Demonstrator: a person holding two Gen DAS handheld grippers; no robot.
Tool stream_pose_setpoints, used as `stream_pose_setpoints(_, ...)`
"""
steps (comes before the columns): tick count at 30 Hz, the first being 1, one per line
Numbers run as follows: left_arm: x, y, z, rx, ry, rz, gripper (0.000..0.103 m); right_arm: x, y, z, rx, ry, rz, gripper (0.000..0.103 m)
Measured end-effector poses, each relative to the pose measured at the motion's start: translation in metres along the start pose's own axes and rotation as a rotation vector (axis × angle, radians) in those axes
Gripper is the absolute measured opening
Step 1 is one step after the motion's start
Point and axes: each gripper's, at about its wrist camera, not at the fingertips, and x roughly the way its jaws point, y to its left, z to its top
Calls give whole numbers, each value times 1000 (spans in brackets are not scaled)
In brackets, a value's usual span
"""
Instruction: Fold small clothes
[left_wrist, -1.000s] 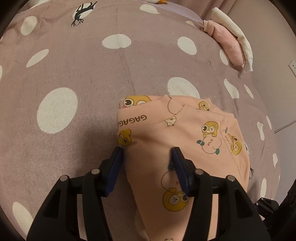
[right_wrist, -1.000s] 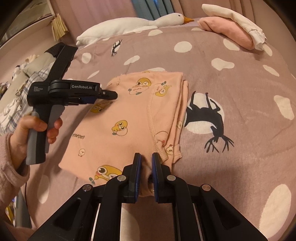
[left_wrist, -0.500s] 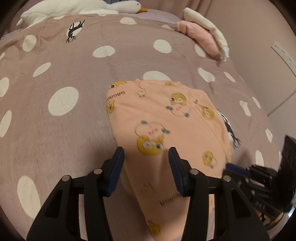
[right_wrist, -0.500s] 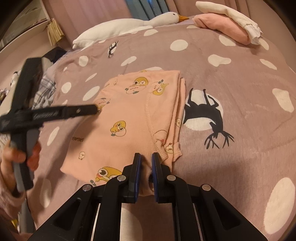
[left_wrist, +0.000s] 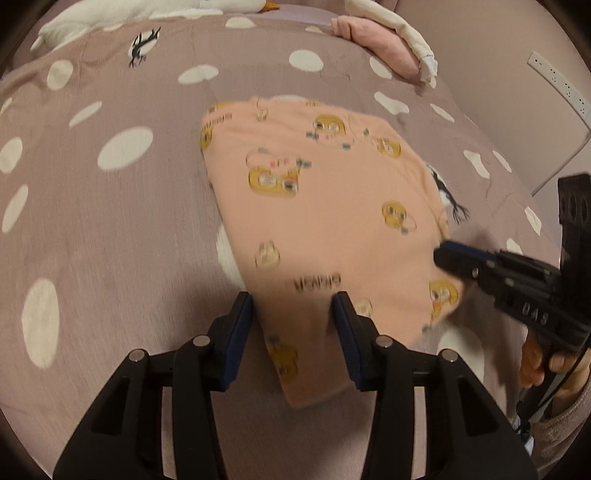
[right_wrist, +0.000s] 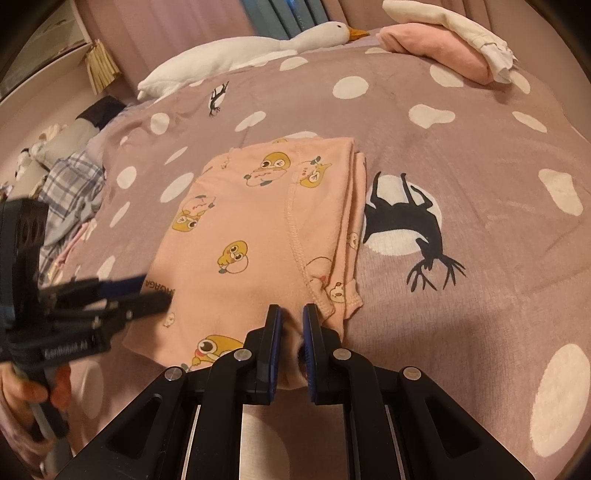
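A small peach garment with yellow cartoon prints (left_wrist: 332, 221) lies folded on the mauve dotted bedspread (left_wrist: 110, 240); it also shows in the right wrist view (right_wrist: 258, 229). My left gripper (left_wrist: 293, 314) is open and empty, hovering over the garment's near corner. My right gripper (right_wrist: 291, 325) is shut on the garment's near hem, with cloth between its pads. The right gripper shows in the left wrist view (left_wrist: 443, 256) at the garment's right edge. The left gripper shows in the right wrist view (right_wrist: 147, 291) at the garment's left edge.
A white goose plush (right_wrist: 240, 51) lies at the far edge of the bed. A pile of pink and white folded clothes (right_wrist: 443, 48) sits at the far right. Plaid and other clothes (right_wrist: 70, 192) lie at the left edge. A wall (left_wrist: 517, 55) stands at the right.
My left gripper has pulled back along the garment toward its near corner, still open. My right gripper has stayed shut on the hem.
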Motion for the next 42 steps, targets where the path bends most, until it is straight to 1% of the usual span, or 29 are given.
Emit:
stream_pose_setpoints(4,-8,0,-7,-19,-2,-19,45,-3,1,-2,14,-3,-7,10)
stream_pose_setpoints(6,-12,1,-8,-31,-1,-25,49,-8,-1,-3,32,-5,5,10)
stream_pose_setpoints(7,-13,1,-8,-37,1,-25,55,-10,-3,-3,42,-5,12,10)
stream_pose_setpoints(8,-15,2,-8,-43,-4,-26,58,-13,-6,-3,60,-7,28,11)
stream_pose_setpoints(10,-17,2,-10,-47,-9,-35,60,-19,-13,-5,102,-12,67,20)
stream_pose_setpoints(12,-18,2,-9,-54,-9,-40,60,-23,-20,-6,141,-18,95,46)
stream_pose_setpoints(13,-18,4,-9,-57,-9,-42,62,-26,-25,-7,170,-26,100,49)
stream_pose_setpoints(17,-16,10,-6,-91,-4,-52,66,-27,-43,-9,258,-31,128,49)
stream_pose_setpoints(19,-15,14,-4,-112,0,-60,67,-25,-50,-10,293,-28,141,49)
stream_pose_setpoints(24,-7,23,2,-158,12,-78,67,-17,-55,-7,334,-14,188,49)
stream_pose_setpoints(27,-5,25,7,-167,6,-82,67,-11,-55,-1,339,-1,196,53)
stream_pose_setpoints(36,4,28,19,-179,-3,-108,67,9,-50,18,321,27,204,55)
stream_pose_setpoints(42,10,29,27,-179,3,-132,67,18,-53,24,342,36,240,55)
